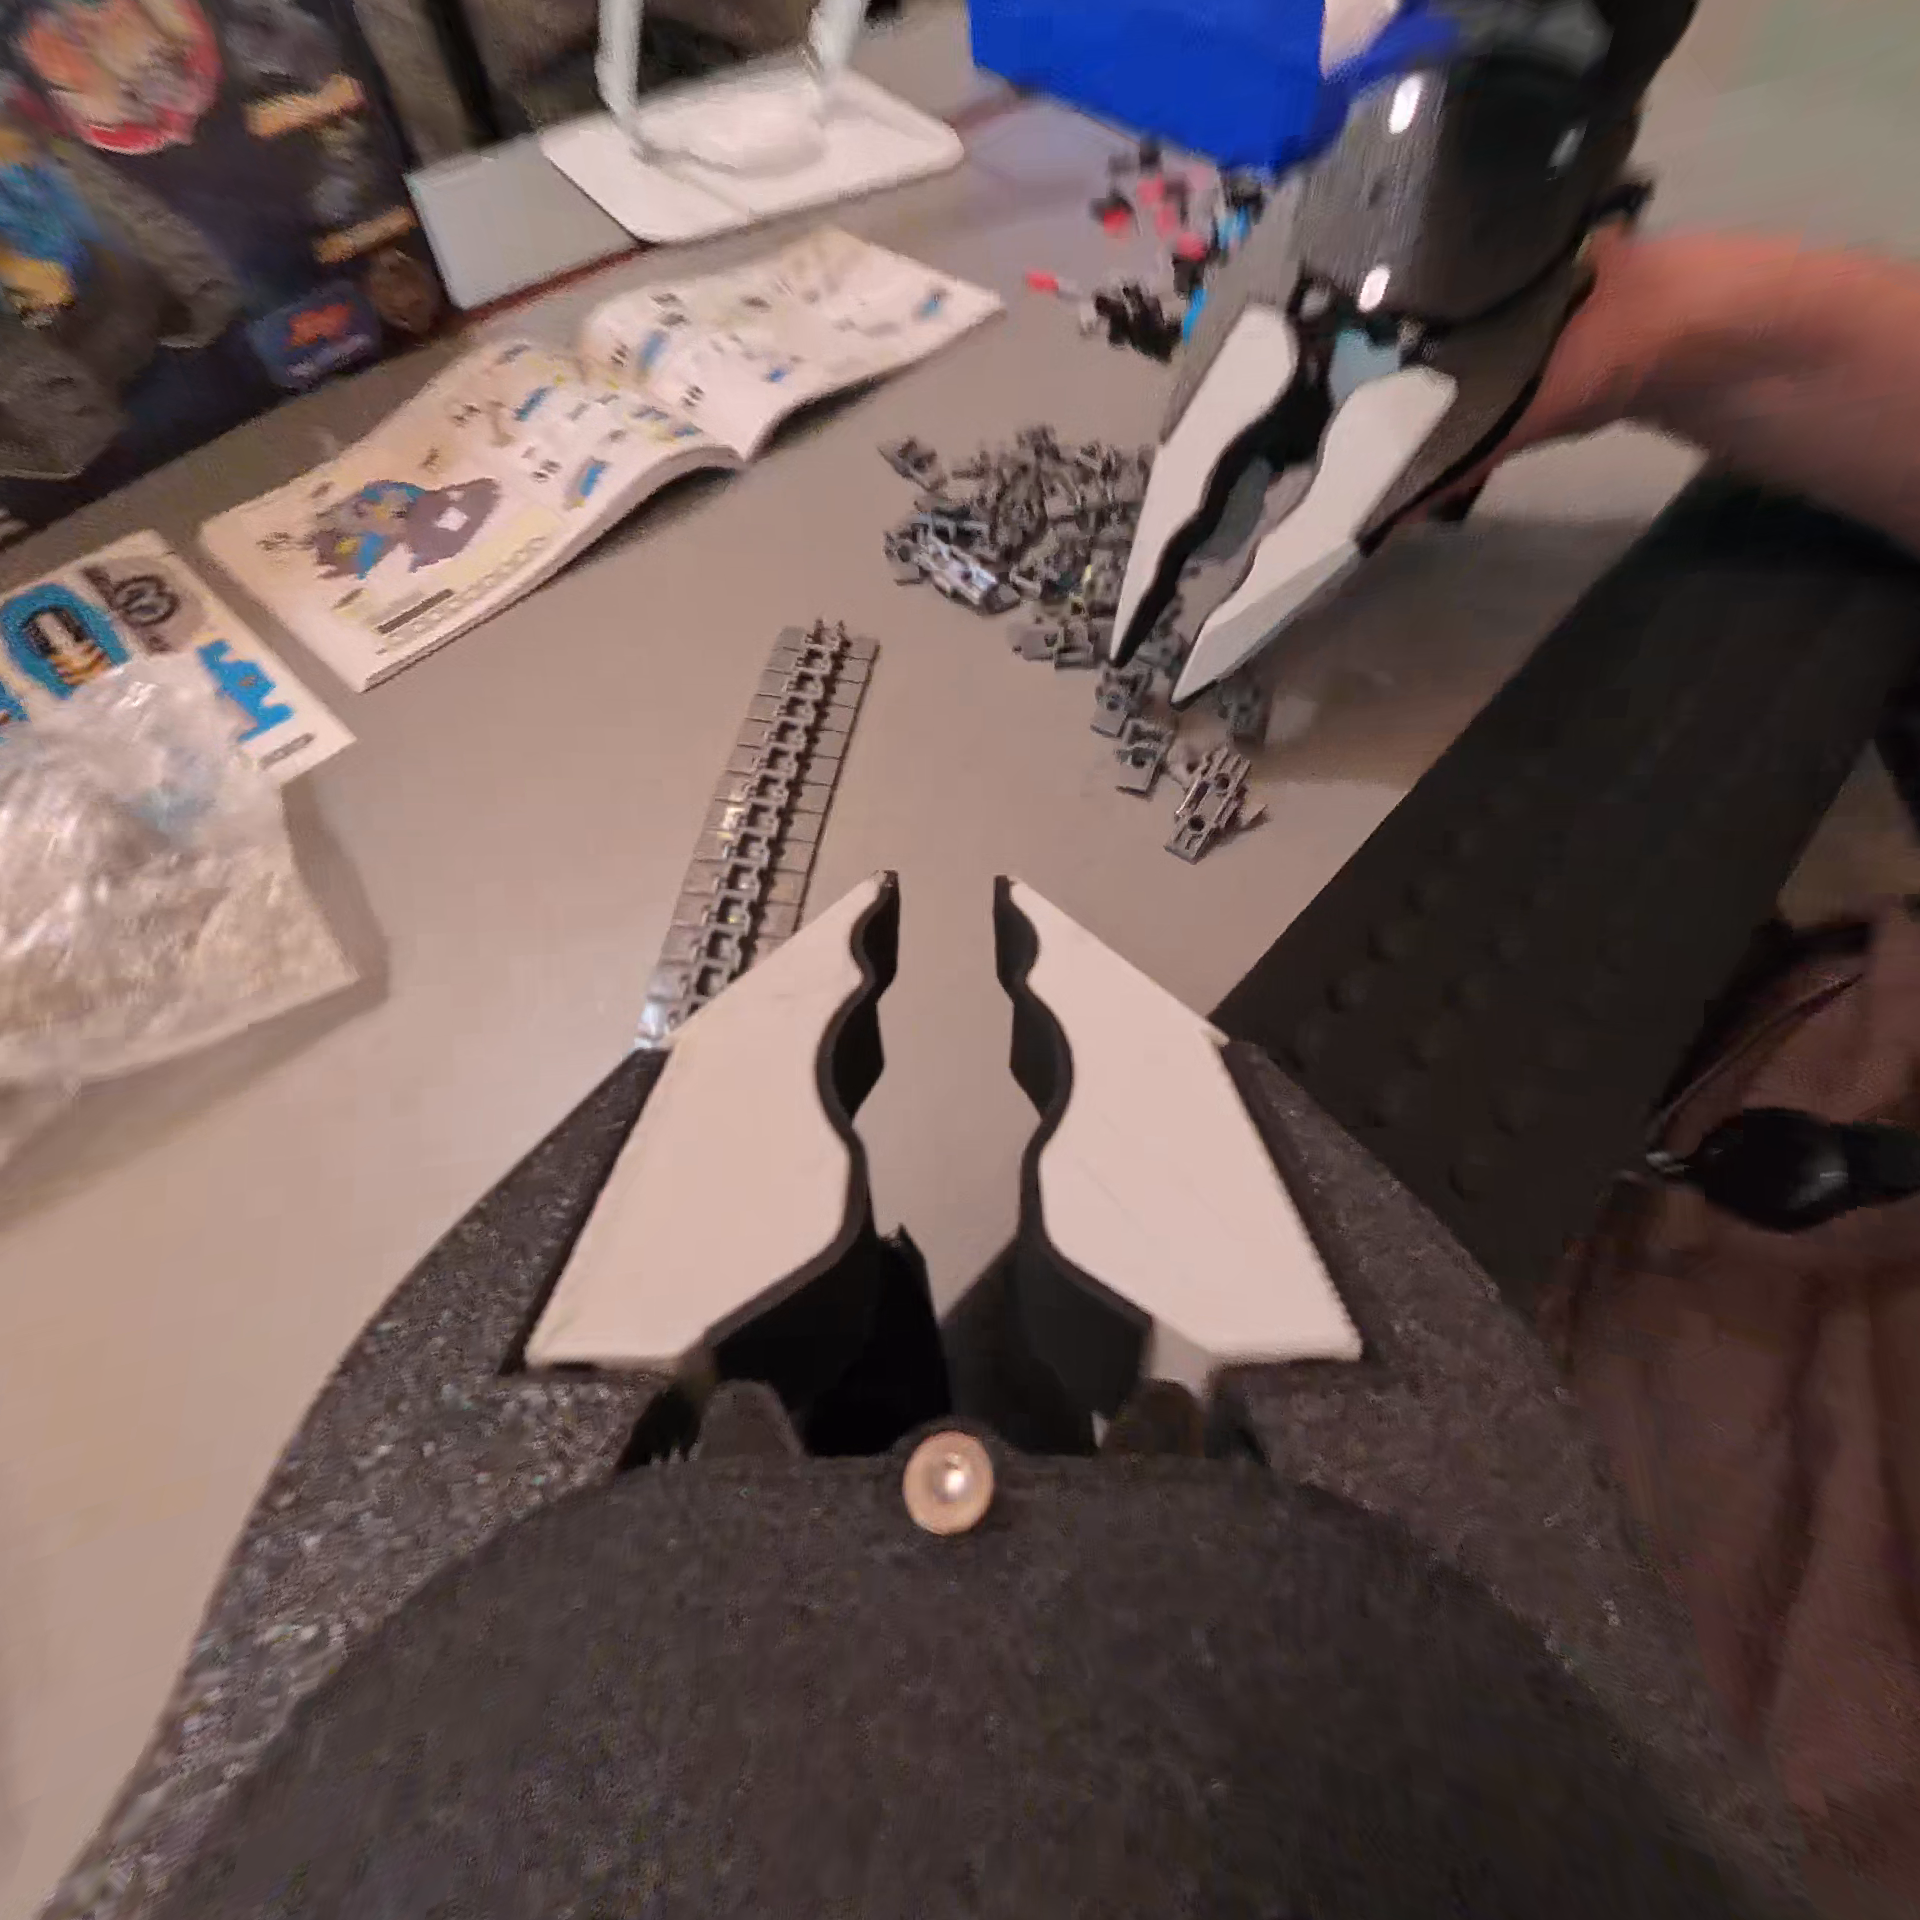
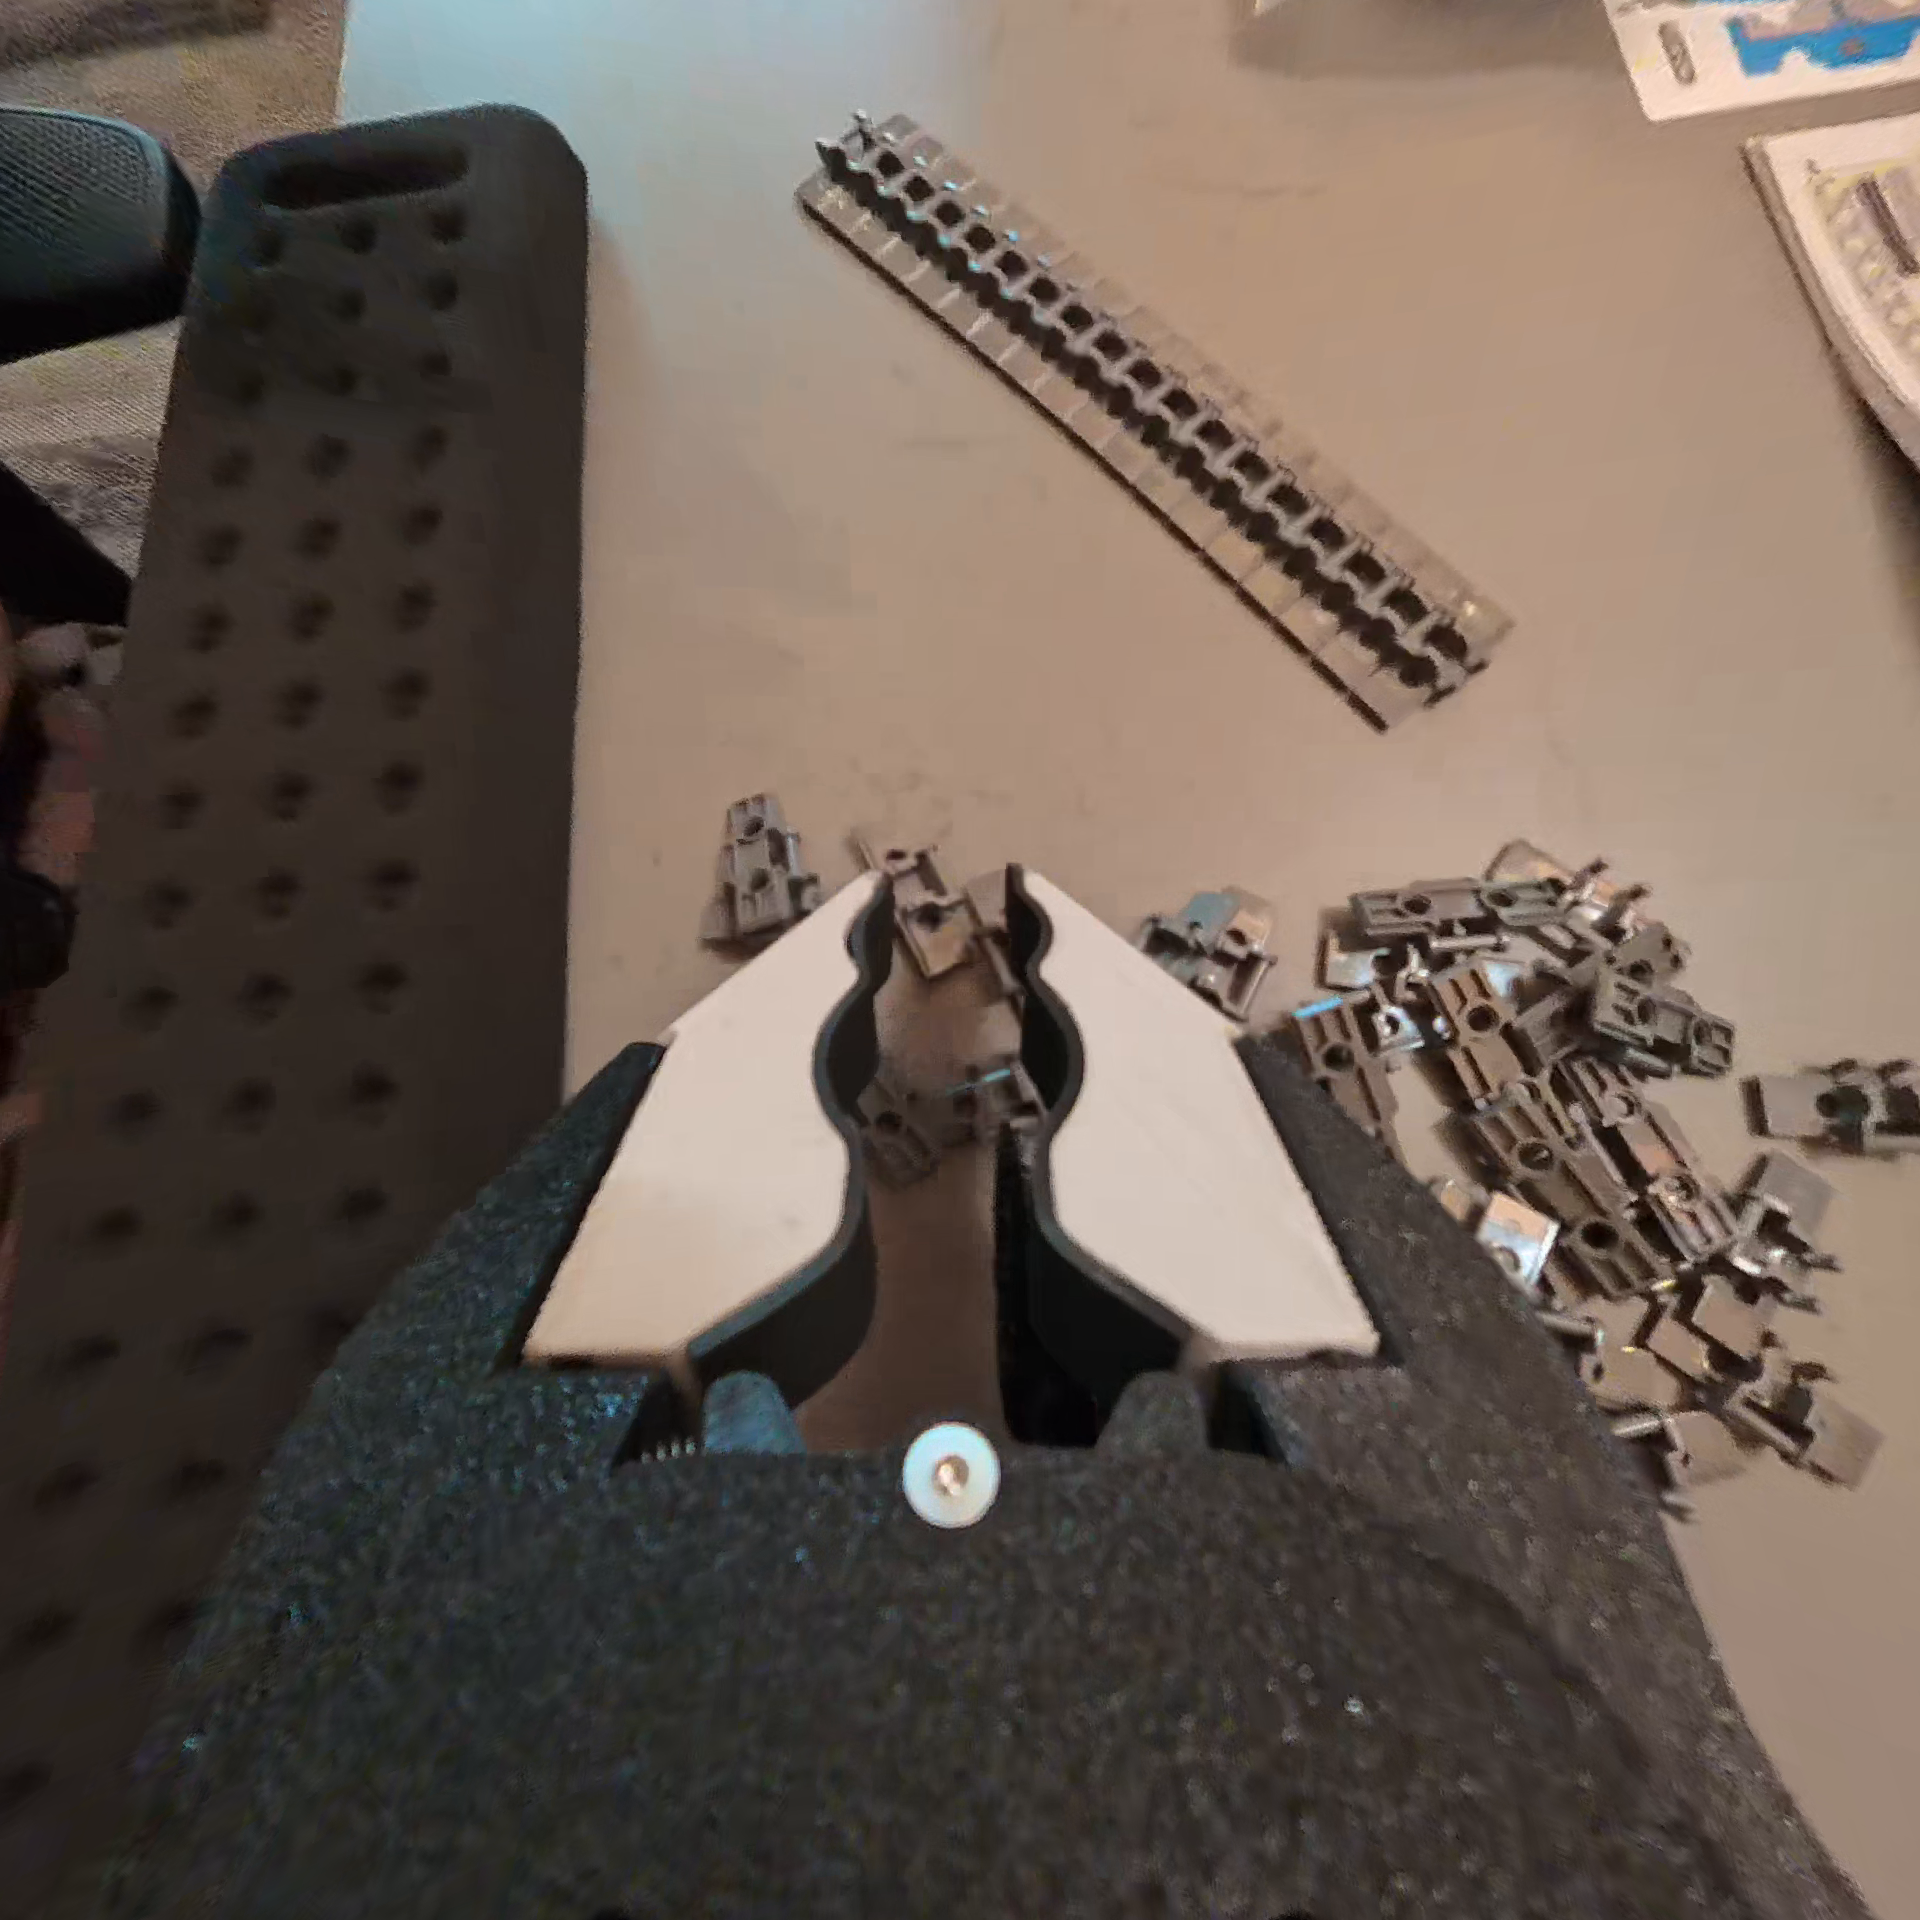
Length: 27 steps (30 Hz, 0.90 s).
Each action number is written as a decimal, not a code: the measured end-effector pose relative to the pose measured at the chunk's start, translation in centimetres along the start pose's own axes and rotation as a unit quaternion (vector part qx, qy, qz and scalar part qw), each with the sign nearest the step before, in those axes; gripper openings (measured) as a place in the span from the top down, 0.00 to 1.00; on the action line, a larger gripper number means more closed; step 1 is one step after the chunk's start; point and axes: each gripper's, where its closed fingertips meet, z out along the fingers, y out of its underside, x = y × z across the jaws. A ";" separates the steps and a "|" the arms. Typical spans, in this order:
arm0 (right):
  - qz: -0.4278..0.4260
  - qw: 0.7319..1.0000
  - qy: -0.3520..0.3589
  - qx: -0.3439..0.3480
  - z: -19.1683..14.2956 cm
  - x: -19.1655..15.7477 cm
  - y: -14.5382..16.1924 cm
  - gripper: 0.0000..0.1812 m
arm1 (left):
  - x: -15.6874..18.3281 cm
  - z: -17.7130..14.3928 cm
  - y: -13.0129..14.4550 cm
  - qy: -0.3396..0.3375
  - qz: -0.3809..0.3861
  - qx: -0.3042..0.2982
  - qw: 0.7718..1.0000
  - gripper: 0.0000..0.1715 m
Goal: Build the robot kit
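Black textured housing fills the near view of the left hand-held gripper point(image 1: 945, 883), its white fingers apart over bare grey tabletop point(image 1: 499, 1195), just right of the near end of an assembled grey track strip point(image 1: 774, 821). Farther right, the right hand-held gripper point(image 2: 945, 883) stands fingers apart, tips down among loose grey track links point(image 2: 1558, 1143), one link point(image 2: 935, 925) between them, not clamped. An open instruction booklet point(image 1: 582, 447) lies far left.
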 end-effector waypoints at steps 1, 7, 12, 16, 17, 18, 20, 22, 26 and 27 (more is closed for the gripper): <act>-0.012 1.000 0.012 0.003 -0.1 0.0 -0.4 0.90 | -0.3 1.2 0.1 0.009 0.020 -0.033 0.999 0.90; -0.019 0.997 0.069 0.020 -0.7 1.9 -0.3 0.92 | -2.8 9.5 -0.7 0.081 0.006 -0.117 0.990 0.83; -0.004 0.994 0.101 0.030 -0.4 3.4 0.0 0.92 | -4.8 13.8 0.1 0.094 -0.033 -0.159 0.982 0.75; 0.010 0.994 0.094 0.052 -0.5 3.2 -0.7 0.93 | -4.8 15.0 0.6 0.079 0.008 -0.168 0.983 0.75; 0.013 0.994 0.092 0.059 -0.5 3.2 -0.9 0.92 | -4.6 15.2 0.8 0.080 0.015 -0.173 0.982 0.76; 0.015 0.994 0.092 0.064 -0.6 3.2 -1.1 0.92 | -4.7 15.5 1.1 0.072 0.024 -0.177 0.981 0.78; 0.021 0.993 0.090 0.068 -0.7 3.3 -1.2 0.93 | -5.0 15.6 1.1 0.061 0.034 -0.176 0.982 0.80; 0.028 0.993 0.090 0.071 -0.8 3.5 -1.1 0.93 | -5.0 15.5 1.1 0.063 0.031 -0.177 0.982 0.81; 0.040 0.991 0.103 0.073 -0.9 4.6 -0.9 0.92 | -5.1 15.3 1.2 0.067 0.043 -0.182 0.980 0.92; 0.039 0.991 0.107 0.072 -0.9 4.9 -0.7 0.91 | -5.1 15.2 1.2 0.066 0.048 -0.183 0.980 0.92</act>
